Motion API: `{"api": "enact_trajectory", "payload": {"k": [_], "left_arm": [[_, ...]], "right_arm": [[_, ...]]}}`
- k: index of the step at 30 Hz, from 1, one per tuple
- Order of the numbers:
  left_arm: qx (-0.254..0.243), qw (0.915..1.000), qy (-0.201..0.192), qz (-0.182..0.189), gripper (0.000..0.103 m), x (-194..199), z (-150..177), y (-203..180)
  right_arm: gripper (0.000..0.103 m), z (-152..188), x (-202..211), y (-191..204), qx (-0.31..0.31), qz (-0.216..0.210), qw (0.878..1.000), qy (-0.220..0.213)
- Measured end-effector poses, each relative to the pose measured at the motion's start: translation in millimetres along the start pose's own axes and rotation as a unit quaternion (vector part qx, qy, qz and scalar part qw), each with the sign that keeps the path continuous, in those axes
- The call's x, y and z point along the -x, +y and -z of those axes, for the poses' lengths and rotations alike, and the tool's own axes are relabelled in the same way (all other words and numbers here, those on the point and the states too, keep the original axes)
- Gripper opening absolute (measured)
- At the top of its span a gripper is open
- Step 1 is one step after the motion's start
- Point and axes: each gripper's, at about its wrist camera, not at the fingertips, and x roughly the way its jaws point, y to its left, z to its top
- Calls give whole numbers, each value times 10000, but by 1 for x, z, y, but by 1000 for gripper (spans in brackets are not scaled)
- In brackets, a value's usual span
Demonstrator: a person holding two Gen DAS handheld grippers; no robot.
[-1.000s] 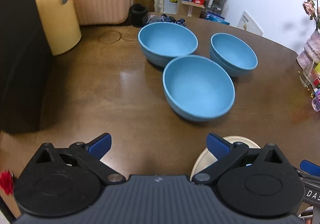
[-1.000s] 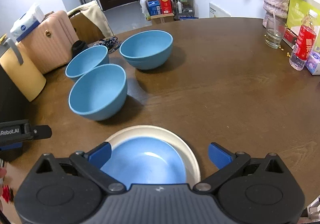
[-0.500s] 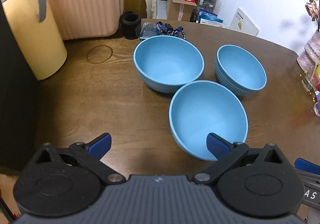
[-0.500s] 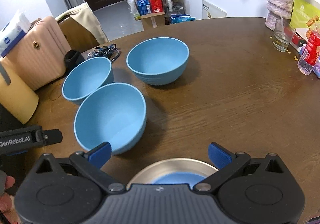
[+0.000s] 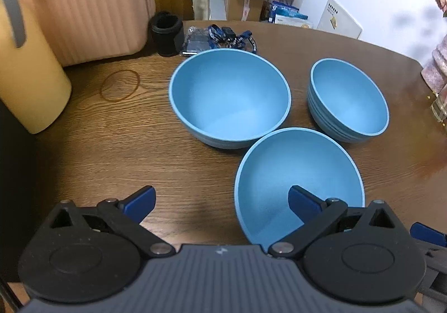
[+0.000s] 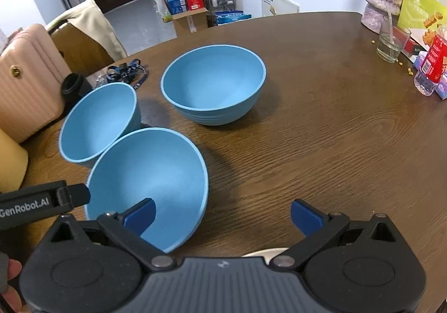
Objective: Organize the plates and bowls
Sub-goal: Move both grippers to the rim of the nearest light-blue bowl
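Both grippers hang over the near part of the wooden table [image 6: 321, 123], and both are spread wide with nothing between the fingers. The left gripper [image 5: 222, 201] has its right finger over the inside of the near bowl [image 5: 299, 181], while its left finger is over bare wood. The right gripper [image 6: 223, 213] has its left finger over the same near bowl [image 6: 151, 184], and its right finger is over bare table. So this bowl lies between the two grippers, a little right of the left one and left of the right one; I judge both about equally near to it. Under the right gripper, only the pale rim of a plate [image 6: 262, 252] shows.

Behind the near bowl stands the left bowl [image 5: 230, 95], just beside it. The right bowl [image 5: 347, 97] is farther to the right and seems to be several bowls nested. I think the single bowls should go into that stack.
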Motion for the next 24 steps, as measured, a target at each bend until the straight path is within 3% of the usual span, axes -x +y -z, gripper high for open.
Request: {"api": "enact_trajectory", "payload": {"k": [6, 11, 13, 18, 24], "left_arm": [[-38, 9998, 178, 20, 102, -26, -8, -6], [-32, 9993, 355, 76, 86, -45, -11, -8], [-22, 9991, 418, 102, 79, -51, -11, -8], [4, 9985, 523, 154, 74, -60, -12, -8], [20, 9977, 642, 208, 61, -69, -12, -9]], "right_arm": [[100, -3, -21, 5, 22, 193, 9997, 121], [95, -5, -37, 6, -18, 256, 9994, 232], [85, -5, -41, 5, -20, 267, 9993, 248], [81, -6, -52, 7, -37, 260, 9991, 319], [61, -7, -60, 8, -55, 200, 9990, 388]]}}
